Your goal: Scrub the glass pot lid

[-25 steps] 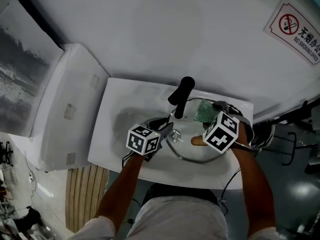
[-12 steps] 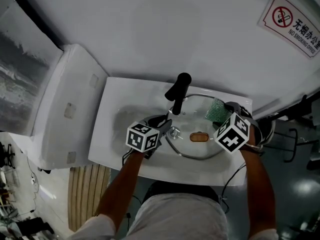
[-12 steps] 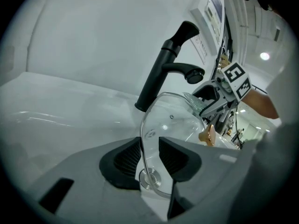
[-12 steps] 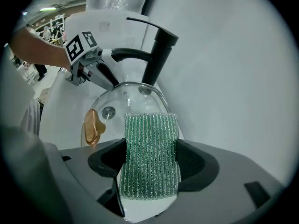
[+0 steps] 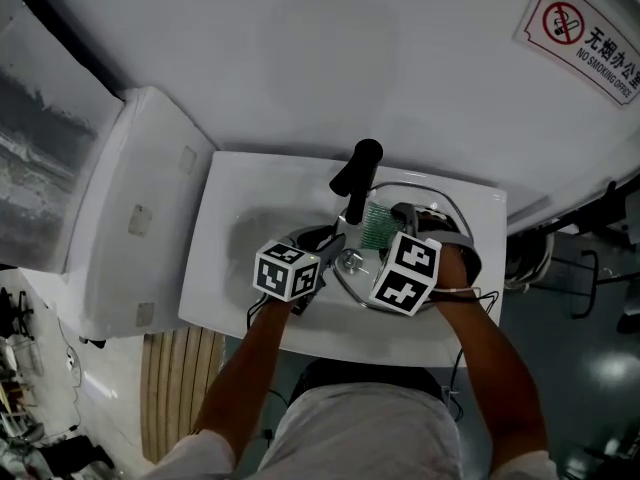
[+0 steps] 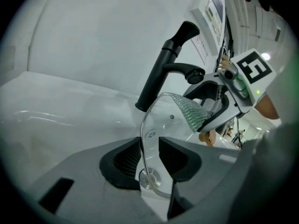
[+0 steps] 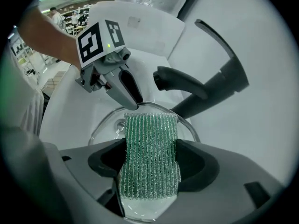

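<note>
Your left gripper, jaws part-closed, pinches the round clear glass pot lid by its rim over the middle of the white sink. Pushing hard with the green mesh scourer clamped in your right gripper could twist the lid free.

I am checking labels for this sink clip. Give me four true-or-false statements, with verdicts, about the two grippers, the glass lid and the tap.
1. The left gripper is clamped on the rim of the clear glass pot lid. True.
2. The right gripper holds nothing. False: its jaws are closed on a green mesh scrubbing pad.
3. The black tap stands at the back of the white sink. True.
4. The lid sits on a cooking pot. False: no pot is in view, and the left gripper holds the lid over the sink.
</note>
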Demonstrator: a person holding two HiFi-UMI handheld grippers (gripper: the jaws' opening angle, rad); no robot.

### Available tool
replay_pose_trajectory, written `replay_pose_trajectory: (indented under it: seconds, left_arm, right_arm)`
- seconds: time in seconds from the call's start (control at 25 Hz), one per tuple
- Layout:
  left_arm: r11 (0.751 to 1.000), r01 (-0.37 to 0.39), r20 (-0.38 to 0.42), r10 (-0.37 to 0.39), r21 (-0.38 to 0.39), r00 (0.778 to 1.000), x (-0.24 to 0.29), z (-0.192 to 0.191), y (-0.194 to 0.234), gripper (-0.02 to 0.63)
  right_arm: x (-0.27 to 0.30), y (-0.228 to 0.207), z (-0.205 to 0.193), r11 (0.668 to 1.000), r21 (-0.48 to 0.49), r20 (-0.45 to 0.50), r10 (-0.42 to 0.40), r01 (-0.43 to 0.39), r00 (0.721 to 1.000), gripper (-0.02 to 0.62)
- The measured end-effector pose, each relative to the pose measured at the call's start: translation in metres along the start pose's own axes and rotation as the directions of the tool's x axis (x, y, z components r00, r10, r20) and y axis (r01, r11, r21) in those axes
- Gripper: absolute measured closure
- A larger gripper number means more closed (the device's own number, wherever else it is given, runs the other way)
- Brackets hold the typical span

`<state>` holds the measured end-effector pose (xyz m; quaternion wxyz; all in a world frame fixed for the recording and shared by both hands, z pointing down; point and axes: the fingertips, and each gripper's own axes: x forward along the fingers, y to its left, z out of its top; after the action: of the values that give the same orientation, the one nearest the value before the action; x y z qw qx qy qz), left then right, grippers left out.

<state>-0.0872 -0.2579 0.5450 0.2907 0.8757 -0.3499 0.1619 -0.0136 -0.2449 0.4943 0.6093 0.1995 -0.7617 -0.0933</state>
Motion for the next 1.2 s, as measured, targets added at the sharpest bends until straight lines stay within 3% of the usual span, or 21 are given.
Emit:
replay_pose_trajectory:
  seconds: [0.24, 0.4, 0.56, 0.8, 1.2]
  left_arm:
    - [1.0, 0.0, 0.001, 0.0, -0.005, 1.0, 0.0, 0.0, 0.001, 0.476]
    - [1.0, 0.003, 0.003, -0.003, -0.007, 1.0, 0.0, 0.0, 0.001, 0.476]
    - [1.0, 0.003, 0.001, -0.003, -0.007, 1.0, -0.001, -0.001, 0.001, 0.476]
    - [1.0, 0.001, 0.0, -0.001, -0.01, 1.0, -0.001, -0.001, 0.001, 0.476]
    - [1.0, -0.005, -0.006, 0.005, -0.011, 1.0, -0.001, -0.001, 0.002, 0.477]
  right_arm:
    - [0.01, 0.007, 0.02, 0.998, -0.043, 0.021, 0.044, -0.043, 0.999, 0.267]
    - [0.013, 0.015, 0.034, 0.993, -0.042, 0.067, 0.116, -0.113, 0.991, 0.267]
    - [0.016, 0.019, 0.033, 0.988, -0.062, 0.053, 0.147, -0.143, 0.988, 0.267]
    - [0.009, 0.014, 0.017, 0.99, -0.055, 0.035, 0.13, -0.128, 0.991, 0.267]
    - [-0.013, -0.018, -0.053, 0.989, 0.146, 0.02, 0.027, -0.03, 0.999, 0.267]
